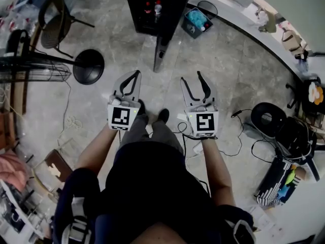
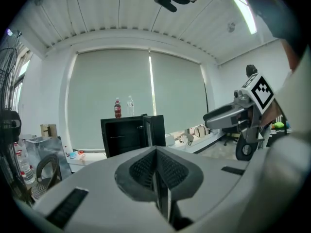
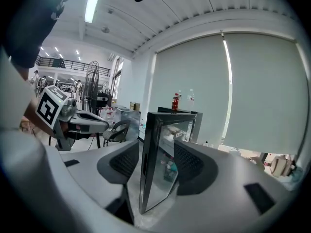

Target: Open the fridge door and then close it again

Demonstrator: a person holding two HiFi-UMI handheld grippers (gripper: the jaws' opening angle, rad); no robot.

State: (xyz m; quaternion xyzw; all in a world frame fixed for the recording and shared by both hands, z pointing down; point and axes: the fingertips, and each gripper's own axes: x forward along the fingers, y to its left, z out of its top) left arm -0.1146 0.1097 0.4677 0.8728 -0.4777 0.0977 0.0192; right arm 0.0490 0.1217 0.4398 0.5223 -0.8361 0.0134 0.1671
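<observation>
Floor (image 1: 228, 70): grey mottled tile. Black fridge (image 1: 152, 4) stands on it, door (image 1: 161, 47) swung open. Left of fridge: chair (image 1: 55, 19) and round black fan base (image 1: 88, 66). Just right of fridge: black crate (image 1: 196, 23). Well right of it: loose cable (image 1: 236, 114).

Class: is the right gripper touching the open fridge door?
Apart. The head view shows bare floor between the right gripper and the fridge door; the right gripper view merely frames the distant door between open jaws.
</observation>
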